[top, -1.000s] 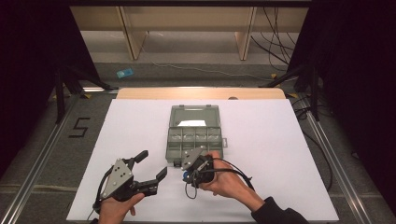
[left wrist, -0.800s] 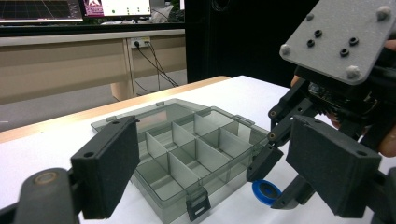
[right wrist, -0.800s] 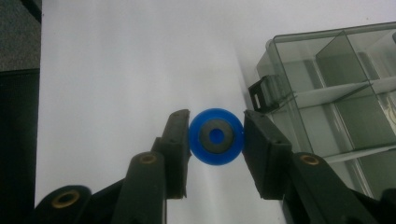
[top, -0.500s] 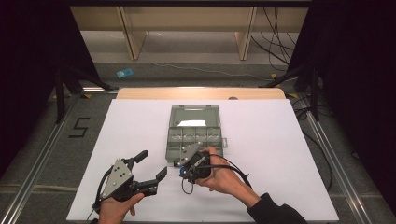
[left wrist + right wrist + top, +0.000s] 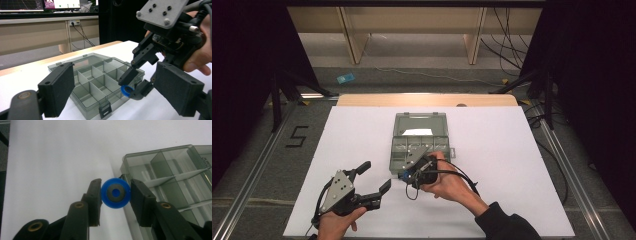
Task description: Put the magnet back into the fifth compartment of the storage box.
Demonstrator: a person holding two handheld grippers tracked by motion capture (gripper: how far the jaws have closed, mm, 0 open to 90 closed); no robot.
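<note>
The right gripper (image 5: 115, 192) is clamped on a blue ring (image 5: 115, 193) with a grey centre, its 2 jaws pressing the ring's sides, held just off the near corner of an open grey box (image 5: 416, 145) with empty compartments. The box sits mid-table (image 5: 512, 150) on the white surface. The left gripper (image 5: 373, 181) rests to the box's left, near the person, jaws spread wide and holding nothing.

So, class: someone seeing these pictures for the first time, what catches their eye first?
A bright blue ring pinched in the right claw, at the near edge of the open grey compartment box. That box sits mid-table on the white table, its compartments looking empty. The left claw waits open beside it.
</note>
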